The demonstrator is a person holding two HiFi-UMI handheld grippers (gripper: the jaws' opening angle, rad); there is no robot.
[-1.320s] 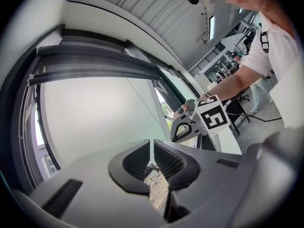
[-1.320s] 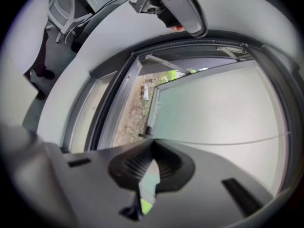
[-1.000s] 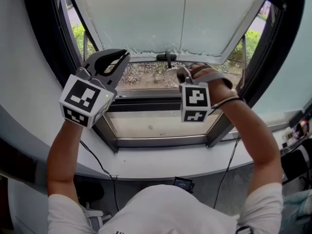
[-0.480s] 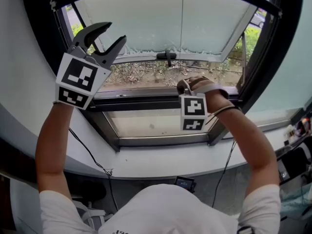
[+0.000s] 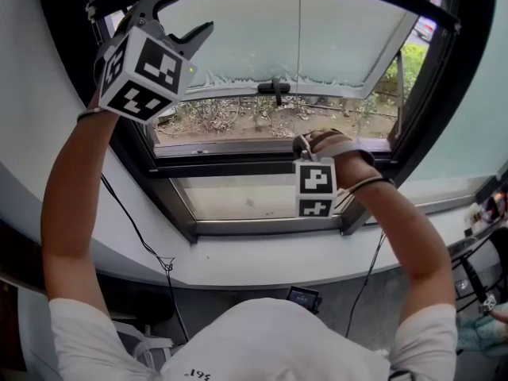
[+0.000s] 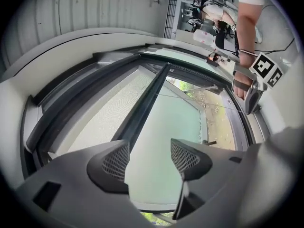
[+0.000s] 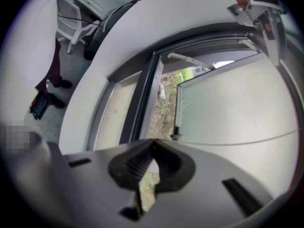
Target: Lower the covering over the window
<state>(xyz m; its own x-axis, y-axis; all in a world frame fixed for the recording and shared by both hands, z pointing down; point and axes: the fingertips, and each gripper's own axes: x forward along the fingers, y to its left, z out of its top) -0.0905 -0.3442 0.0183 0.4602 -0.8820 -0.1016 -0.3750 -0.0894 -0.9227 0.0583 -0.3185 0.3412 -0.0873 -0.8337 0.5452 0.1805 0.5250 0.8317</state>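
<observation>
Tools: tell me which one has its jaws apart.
The left tool, the higher one: its jaws are opening, with nothing between them. The right tool has its jaws closed together.

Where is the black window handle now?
In the head view, the black handle sits top centre, on the lower edge of the frosted pane.

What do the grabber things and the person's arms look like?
The left gripper and right gripper are dark grey, each carrying a white cube with black square markers. The left has mesh-patterned pads, its jaws opening with nothing between them; the right's pads are ribbed. The person wears a white short-sleeved shirt.
</observation>
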